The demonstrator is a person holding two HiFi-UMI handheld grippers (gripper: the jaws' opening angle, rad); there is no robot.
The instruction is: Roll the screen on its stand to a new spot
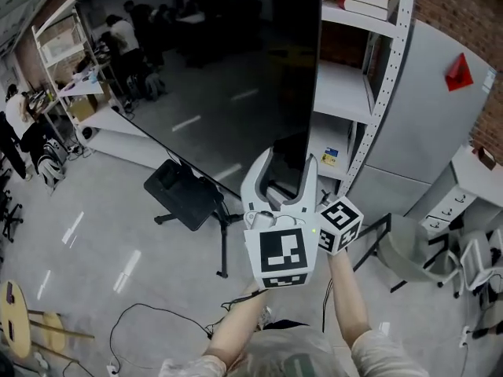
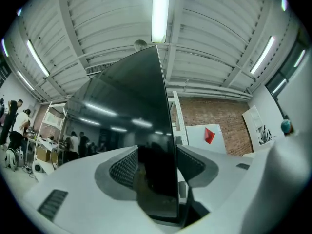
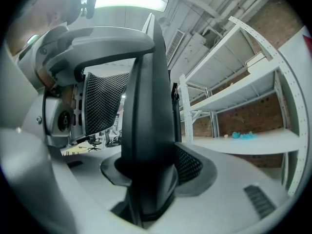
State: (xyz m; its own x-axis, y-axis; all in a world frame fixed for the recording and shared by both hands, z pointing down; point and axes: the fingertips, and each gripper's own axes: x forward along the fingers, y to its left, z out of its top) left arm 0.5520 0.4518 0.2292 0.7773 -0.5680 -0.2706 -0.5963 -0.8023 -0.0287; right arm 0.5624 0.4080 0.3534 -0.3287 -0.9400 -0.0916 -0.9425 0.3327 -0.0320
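Observation:
The big black screen [image 1: 228,69] leans on its black stand [image 1: 185,196], whose thin legs reach the floor. My left gripper [image 1: 289,163] straddles the screen's lower right edge. In the left gripper view the dark panel [image 2: 156,130] fills the gap of the left gripper [image 2: 158,165], and both mesh pads [image 2: 125,167] lie against it. My right gripper [image 3: 151,167] holds the same edge just beside it, and the screen's black rim [image 3: 146,106] is clamped between its jaws. In the head view only the right gripper's marker cube [image 1: 339,225] shows.
A white shelf rack [image 1: 369,93] with books [image 1: 365,2] stands just right of the screen. A grey panel with a red triangle [image 1: 460,73] and white drawers [image 1: 460,199] lie further right. Cables [image 1: 149,320] trail on the floor. People [image 1: 126,38] work at the back left.

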